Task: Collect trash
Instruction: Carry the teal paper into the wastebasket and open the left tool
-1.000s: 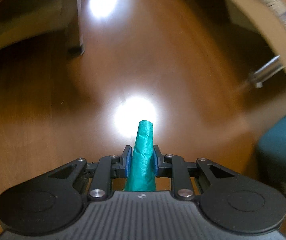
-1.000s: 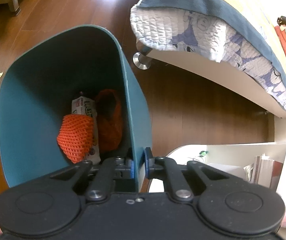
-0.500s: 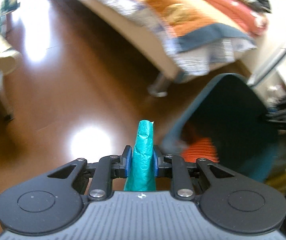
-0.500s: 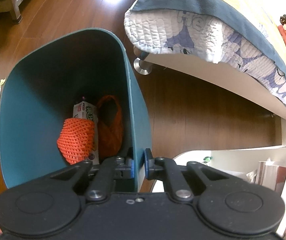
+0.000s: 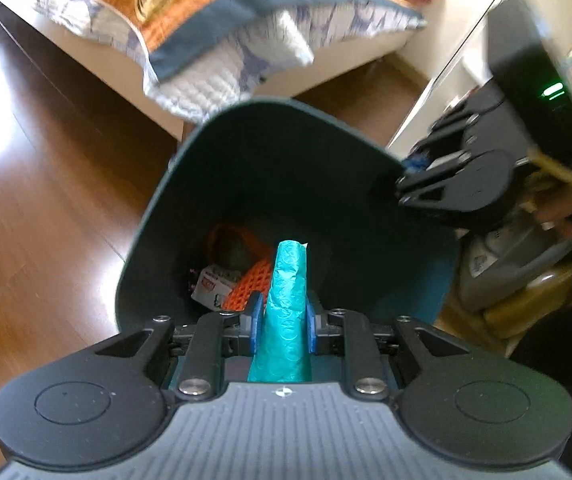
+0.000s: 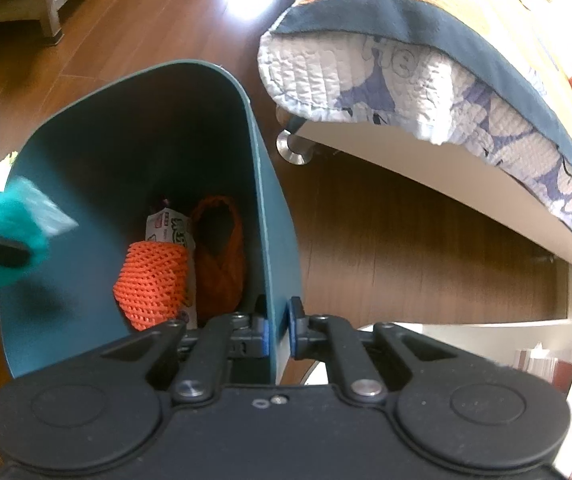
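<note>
One teal plastic wrapper (image 5: pixel 287 304) is sticking up between the clenched pads of the left gripper (image 5: pixel 282 318), hanging over the mouth of the teal bin (image 5: pixel 154 216). It is looking thin, crinkly and nearly weightless, so a pinch low on its bunched body is probably suiting it best. Inside the bin, orange netting (image 6: pixel 154 280) and a printed packet (image 6: pixel 166 228) are lying. The right gripper (image 6: pixel 278 326) is clamping the bin's rim, beside the bed (image 6: pixel 426 92).
</note>
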